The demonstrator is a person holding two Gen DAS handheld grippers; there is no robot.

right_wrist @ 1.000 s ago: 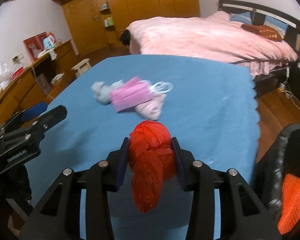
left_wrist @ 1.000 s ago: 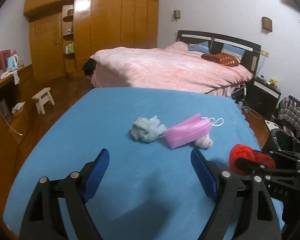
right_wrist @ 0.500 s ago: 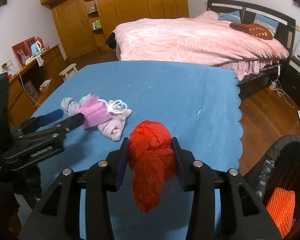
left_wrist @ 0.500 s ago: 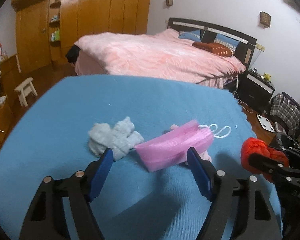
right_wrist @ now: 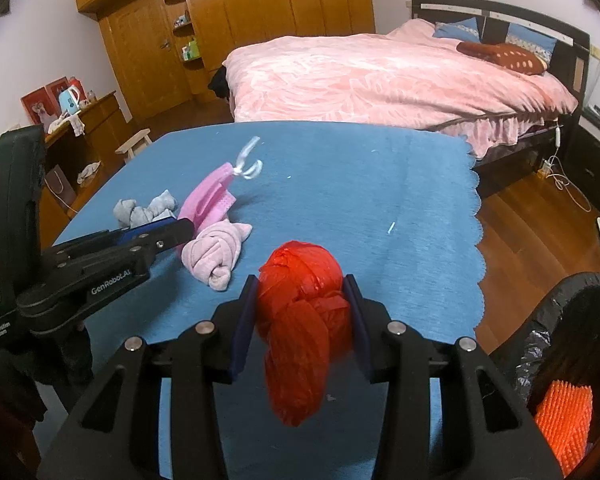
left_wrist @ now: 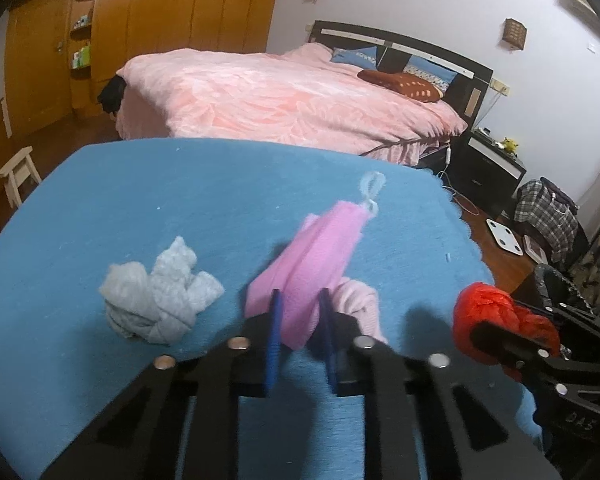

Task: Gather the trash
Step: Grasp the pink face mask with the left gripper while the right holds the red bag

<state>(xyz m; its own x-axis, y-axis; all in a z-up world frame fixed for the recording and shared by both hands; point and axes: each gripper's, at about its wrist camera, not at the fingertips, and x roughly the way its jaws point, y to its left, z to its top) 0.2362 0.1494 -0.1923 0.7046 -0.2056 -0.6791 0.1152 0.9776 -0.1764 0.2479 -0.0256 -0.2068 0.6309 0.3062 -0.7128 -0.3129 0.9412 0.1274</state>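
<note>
Now the left gripper [left_wrist: 300, 312], wide open 0.5 s ago, has clamped onto the pink mask [left_wrist: 312, 264] & tilts it up off the blue cloth [left_wrist: 180, 200]. Right gripper [right_wrist: 300, 312] still pinches the red bag wad [right_wrist: 300, 320], near the lined bin [right_wrist: 560, 320]. Grey rag [left_wrist: 160, 304] & pink rag [right_wrist: 216, 252] lie beside the mask.
</note>
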